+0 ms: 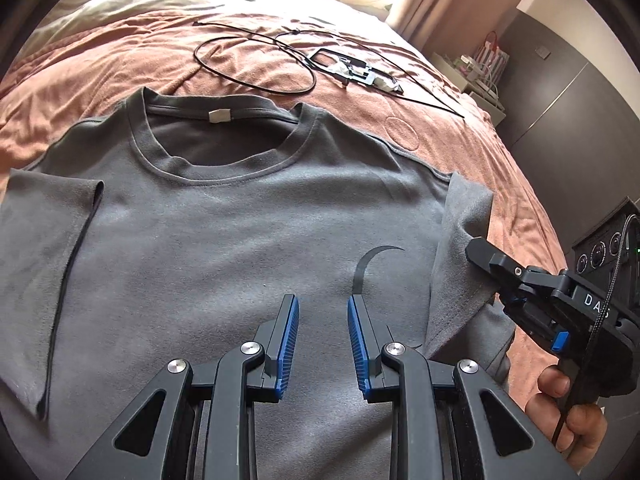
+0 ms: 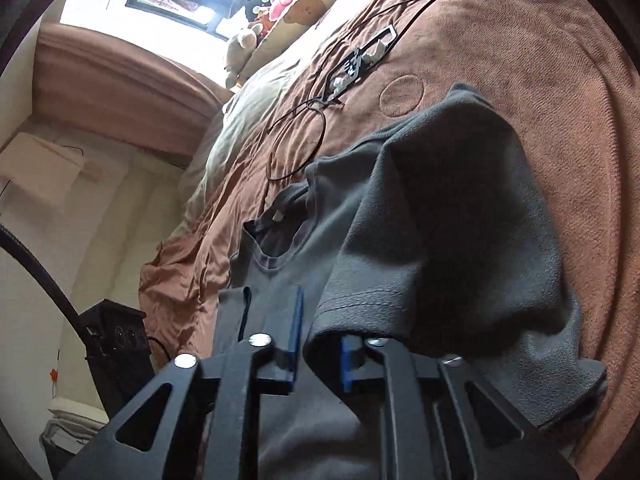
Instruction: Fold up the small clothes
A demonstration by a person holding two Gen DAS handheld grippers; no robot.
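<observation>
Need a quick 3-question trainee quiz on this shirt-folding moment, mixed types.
1. True or false: the left gripper is clamped on the grey T-shirt.
2. What lies on the brown blanket beyond the shirt's collar? A) a looped black cable B) scissors C) a book
3. Fill in: in the right wrist view, the shirt's ___ is draped over one finger of the right gripper.

Key: 1 false, its jaws stand apart above the cloth with nothing between them. 2 A. 3 sleeve.
</observation>
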